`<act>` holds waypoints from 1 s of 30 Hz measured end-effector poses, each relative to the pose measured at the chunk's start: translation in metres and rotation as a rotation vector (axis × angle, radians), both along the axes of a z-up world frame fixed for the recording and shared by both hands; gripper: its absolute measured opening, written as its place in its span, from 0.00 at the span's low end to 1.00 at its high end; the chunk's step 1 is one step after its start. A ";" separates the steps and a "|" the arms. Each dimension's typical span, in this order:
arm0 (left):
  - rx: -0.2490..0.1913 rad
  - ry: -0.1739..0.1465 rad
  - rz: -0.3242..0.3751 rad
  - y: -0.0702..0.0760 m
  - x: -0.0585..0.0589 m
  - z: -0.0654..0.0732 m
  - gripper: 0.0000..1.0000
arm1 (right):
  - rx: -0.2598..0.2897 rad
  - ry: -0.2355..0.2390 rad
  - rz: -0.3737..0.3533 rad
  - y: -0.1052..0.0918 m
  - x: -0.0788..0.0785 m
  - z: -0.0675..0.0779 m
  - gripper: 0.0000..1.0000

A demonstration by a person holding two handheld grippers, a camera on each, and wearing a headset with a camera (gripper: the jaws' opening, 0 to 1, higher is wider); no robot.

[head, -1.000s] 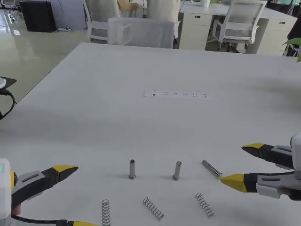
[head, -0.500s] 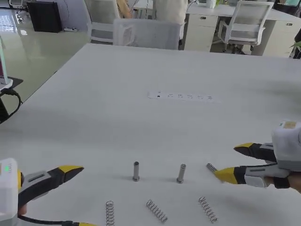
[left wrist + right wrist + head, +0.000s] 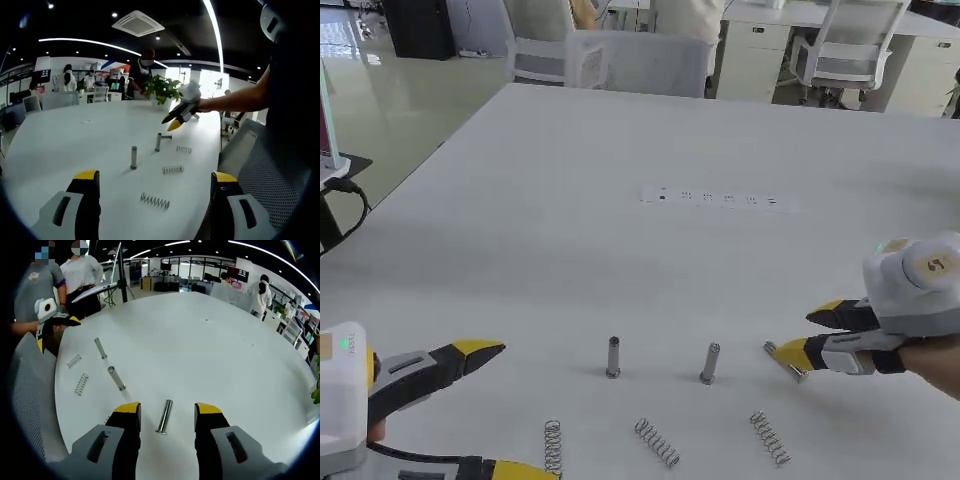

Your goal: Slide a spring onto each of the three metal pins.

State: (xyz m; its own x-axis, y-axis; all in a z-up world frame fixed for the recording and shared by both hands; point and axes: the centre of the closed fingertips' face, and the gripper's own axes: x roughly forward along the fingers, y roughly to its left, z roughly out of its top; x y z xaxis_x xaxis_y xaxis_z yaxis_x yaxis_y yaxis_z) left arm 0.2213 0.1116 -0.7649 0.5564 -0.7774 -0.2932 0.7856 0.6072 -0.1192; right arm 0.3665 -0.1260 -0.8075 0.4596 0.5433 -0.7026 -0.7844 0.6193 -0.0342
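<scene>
A wide white table (image 3: 620, 250) is being used as the work surface. The right gripper (image 3: 167, 410) is being held low over its near right part, with the jaws moderately parted and nothing clamped. The fallen pin (image 3: 164, 416) is lying flat on the table in the gap between the yellow tips, apparently untouched. The left gripper (image 3: 155, 175) is being held wide open and empty at the near left, well apart from the parts. The left pin (image 3: 613, 356) and the middle pin (image 3: 710, 362) are standing upright, in a row with the fallen one. The left spring (image 3: 552, 445), the middle spring (image 3: 656, 442) and the right spring (image 3: 769, 437) are lying loose nearer the person, none on a pin.

The fallen pin is being judged likely to roll or skid away if it is squeezed off-centre. If it is pinched near one end, it could pivot out and topple the middle pin. The light springs could be scattered by a low sweep.
</scene>
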 end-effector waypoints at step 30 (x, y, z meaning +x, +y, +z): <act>-0.010 0.004 -0.008 -0.003 0.002 -0.002 0.87 | -0.186 0.112 -0.048 0.009 0.008 -0.030 0.14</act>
